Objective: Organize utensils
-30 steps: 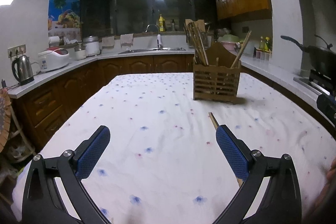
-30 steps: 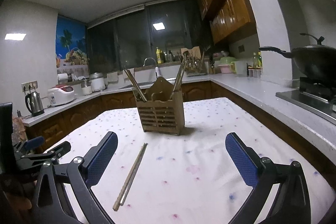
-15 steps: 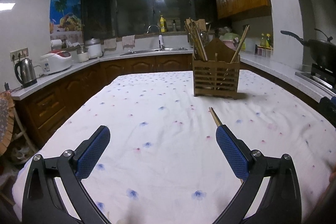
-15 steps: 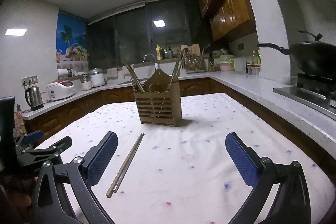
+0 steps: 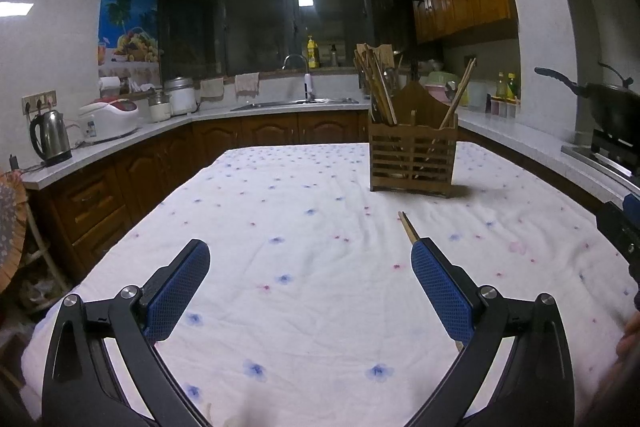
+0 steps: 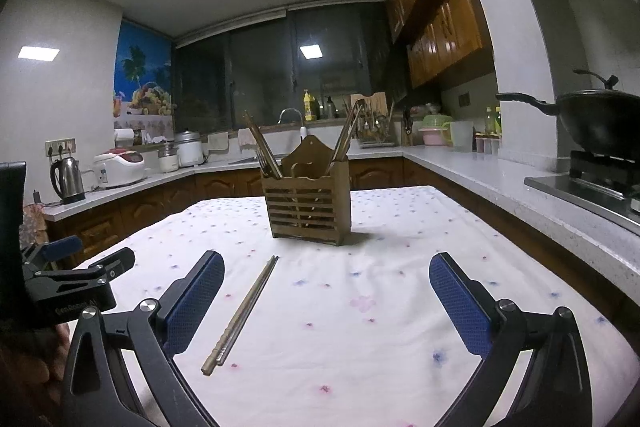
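Note:
A pair of chopsticks [image 6: 244,311] lies flat on the floral tablecloth [image 6: 360,327], just right of my right gripper's left finger. In the left wrist view only their tip [image 5: 408,225] shows beyond the right finger. A wooden slatted utensil holder [image 6: 307,205] stands upright further back with chopsticks and utensils in both side compartments; it also shows in the left wrist view [image 5: 412,157]. My right gripper [image 6: 326,291] is open and empty above the cloth. My left gripper [image 5: 310,277] is open and empty, to the left of the chopsticks.
Counters run around the table: a kettle [image 5: 50,137] and rice cooker [image 5: 110,117] on the left, a sink [image 5: 296,101] at the back, a wok on a stove [image 6: 600,119] on the right. The left gripper's body [image 6: 72,279] shows at the right view's left edge.
Both views have dropped and drawn back slightly, so the holder sits a little lower and farther. The chopsticks and holder have not moved. Both grippers stay open.

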Demonstrator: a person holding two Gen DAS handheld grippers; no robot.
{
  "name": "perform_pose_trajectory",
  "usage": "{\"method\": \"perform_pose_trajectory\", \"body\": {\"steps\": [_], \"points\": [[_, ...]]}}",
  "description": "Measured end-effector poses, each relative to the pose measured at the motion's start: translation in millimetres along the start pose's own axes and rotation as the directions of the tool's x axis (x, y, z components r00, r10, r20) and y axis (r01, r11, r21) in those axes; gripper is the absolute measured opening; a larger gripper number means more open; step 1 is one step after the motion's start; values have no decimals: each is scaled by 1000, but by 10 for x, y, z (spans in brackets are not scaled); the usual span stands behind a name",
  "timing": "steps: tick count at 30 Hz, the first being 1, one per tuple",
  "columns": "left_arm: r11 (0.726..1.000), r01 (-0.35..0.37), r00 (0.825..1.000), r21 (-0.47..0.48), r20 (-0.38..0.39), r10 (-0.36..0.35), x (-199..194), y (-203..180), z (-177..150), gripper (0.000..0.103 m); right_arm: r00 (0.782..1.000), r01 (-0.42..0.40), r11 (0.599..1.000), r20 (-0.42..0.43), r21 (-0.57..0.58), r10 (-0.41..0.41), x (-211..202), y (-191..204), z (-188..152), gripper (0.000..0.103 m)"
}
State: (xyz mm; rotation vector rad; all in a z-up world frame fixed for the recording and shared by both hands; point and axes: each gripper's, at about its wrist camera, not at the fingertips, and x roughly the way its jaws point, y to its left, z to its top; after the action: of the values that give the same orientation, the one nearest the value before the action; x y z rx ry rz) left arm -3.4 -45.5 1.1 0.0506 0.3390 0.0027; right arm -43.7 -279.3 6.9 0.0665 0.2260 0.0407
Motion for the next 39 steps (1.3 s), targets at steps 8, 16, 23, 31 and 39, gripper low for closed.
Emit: {"method": "perform_pose_trajectory", "body": {"steps": [8, 16, 23, 31, 39], "points": [[1000, 10, 1000, -20, -3, -10, -14, 38, 0, 103, 1000, -3, 1000, 0, -2, 3, -6, 26, -3, 103], [1000, 8, 1000, -23, 4, -8, -20, 50, 2, 103, 1000, -6, 1000, 3, -10, 6, 21, 50, -14, 103], [1000, 11, 1000, -29, 0, -11, -18, 59, 15, 103, 1000, -17, 1000, 2, -12, 17, 13, 56, -6, 103], [999, 8, 1000, -32, -2, -8, -18, 55, 21, 103, 1000, -21, 1000, 4, -13, 21, 13, 63, -2, 103], [999, 9, 1000, -34, -1, -9, -17, 66, 21, 103, 1000, -24, 1000, 8, -13, 24, 15, 63, 1, 103]]}}
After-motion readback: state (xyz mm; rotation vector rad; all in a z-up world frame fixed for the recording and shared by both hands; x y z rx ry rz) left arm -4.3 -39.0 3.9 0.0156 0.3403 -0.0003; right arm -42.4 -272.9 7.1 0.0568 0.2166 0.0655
